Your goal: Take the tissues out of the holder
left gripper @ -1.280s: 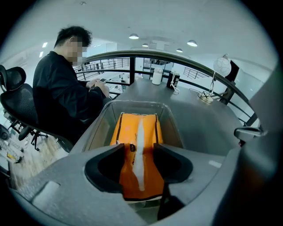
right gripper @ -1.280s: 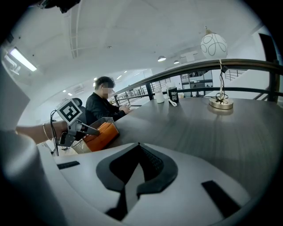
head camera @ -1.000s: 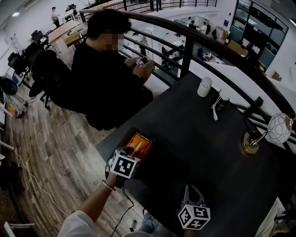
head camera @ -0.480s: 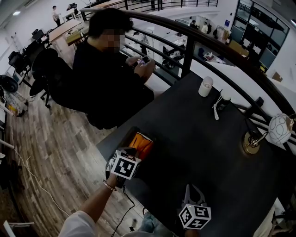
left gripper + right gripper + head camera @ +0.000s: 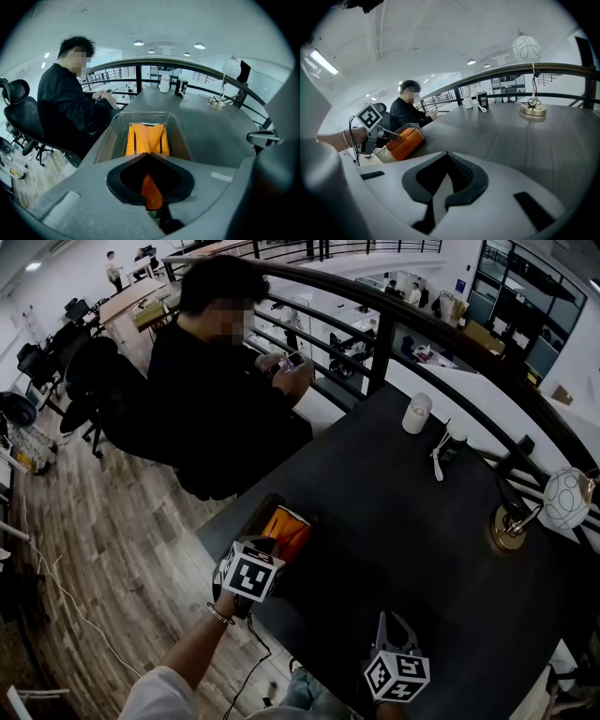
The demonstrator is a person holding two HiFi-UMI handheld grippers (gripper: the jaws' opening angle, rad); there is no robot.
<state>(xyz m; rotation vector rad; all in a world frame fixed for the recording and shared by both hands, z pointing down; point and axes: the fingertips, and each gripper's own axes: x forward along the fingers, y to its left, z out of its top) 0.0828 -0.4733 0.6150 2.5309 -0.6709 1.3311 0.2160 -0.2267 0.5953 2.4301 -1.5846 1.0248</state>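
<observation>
The white print on the dark can (image 5: 482,100) is too small to read; nothing else carries legible text.

Tissues (image 5: 284,529), left of centre in head view: bright orange.
Holder (image 5: 107,140): clear, walls with pale beige tint.
Desk (image 5: 403,521): dark charcoal in head view; grey with faint grain streaks in both gripper views.
Lamp (image 5: 566,499), right edge: white globe with thin dark curved lines, brass-gold base.
Cup (image 5: 414,415), upper middle: white.
Floor (image 5: 122,549), left side: grey-brown wood planks.
Seated person (image 5: 206,418), upper left: black clothes, black hair.
Railing (image 5: 378,352): black.
Office chair (image 5: 98,390): black.
</observation>
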